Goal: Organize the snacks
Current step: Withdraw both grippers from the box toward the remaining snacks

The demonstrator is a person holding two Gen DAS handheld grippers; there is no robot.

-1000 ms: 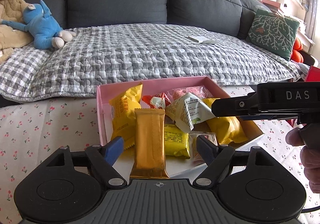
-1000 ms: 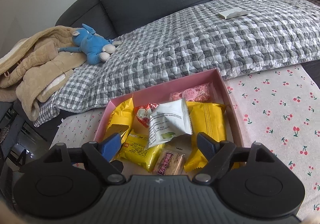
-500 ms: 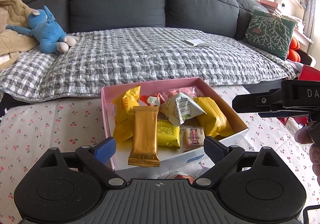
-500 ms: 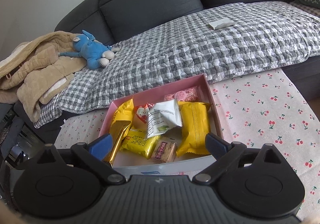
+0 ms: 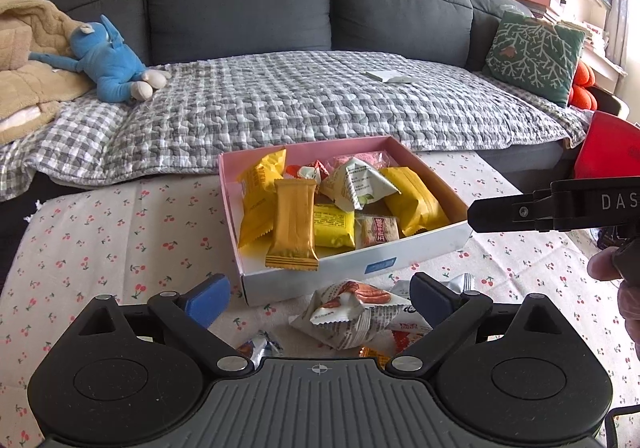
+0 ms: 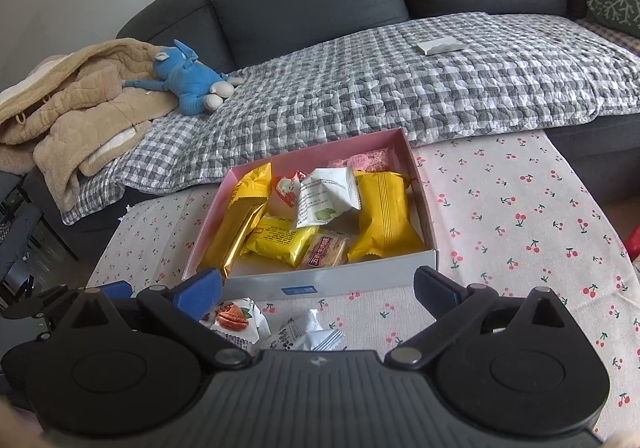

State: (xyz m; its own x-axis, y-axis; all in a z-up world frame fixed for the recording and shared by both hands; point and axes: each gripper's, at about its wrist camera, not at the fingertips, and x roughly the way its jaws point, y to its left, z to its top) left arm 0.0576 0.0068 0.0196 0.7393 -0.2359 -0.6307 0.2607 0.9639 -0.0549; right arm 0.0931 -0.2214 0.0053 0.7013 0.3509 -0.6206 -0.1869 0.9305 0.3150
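A pink-lined white box [image 5: 424, 252] [image 6: 360, 274] on the cherry-print table holds several wrapped snacks. A golden-orange bar [image 5: 291, 222] [image 6: 236, 236] lies over its near left rim. Loose snacks lie on the table before the box: a white pecan-print packet [image 5: 356, 310] [image 6: 234, 320] and small silver packets [image 6: 310, 336]. My left gripper [image 5: 320, 298] is open and empty, above the loose packets. My right gripper [image 6: 318, 288] is open and empty, just short of the box; its side shows at the right of the left wrist view [image 5: 560, 204].
A grey sofa with a checked quilt [image 5: 300, 100] stands behind the table. A blue plush toy [image 5: 112, 64], a beige blanket [image 6: 68, 116], a green cushion [image 5: 536, 48] and a white packet [image 6: 438, 46] lie on the sofa. A red object [image 5: 608, 152] is at the right.
Both grippers have pulled back from the box. The golden-orange bar, between my left fingers earlier, now rests on the box. Loose snacks on the table have come into view.
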